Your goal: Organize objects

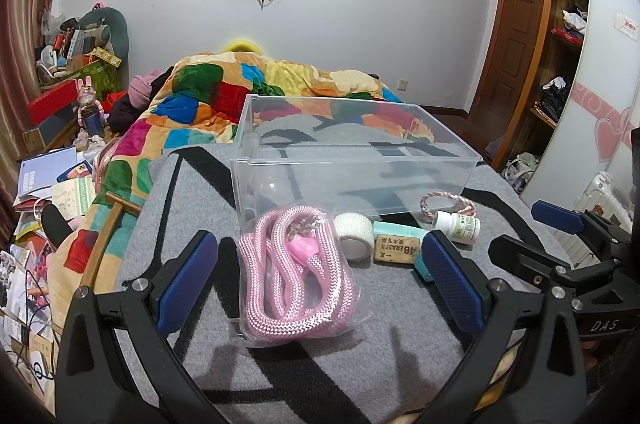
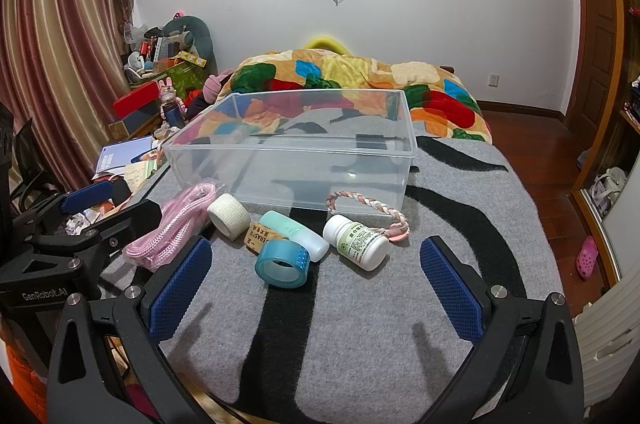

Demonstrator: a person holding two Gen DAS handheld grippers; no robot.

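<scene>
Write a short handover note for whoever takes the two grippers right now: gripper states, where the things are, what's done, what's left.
Left gripper: open, holding nothing, its fingers either side of the bagged pink rope.
Right gripper: open, holding nothing, lined up on the blue tape and pill bottle.
Clear bin: on the grey blanket, nothing in it.
In front of the bin: rope, white tape, eraser, teal bottle, blue tape, pill bottle, braided bracelet.
Done: nothing binned yet.
Left: probably move all seven into the bin; the rope looks like the natural first pick.
</scene>
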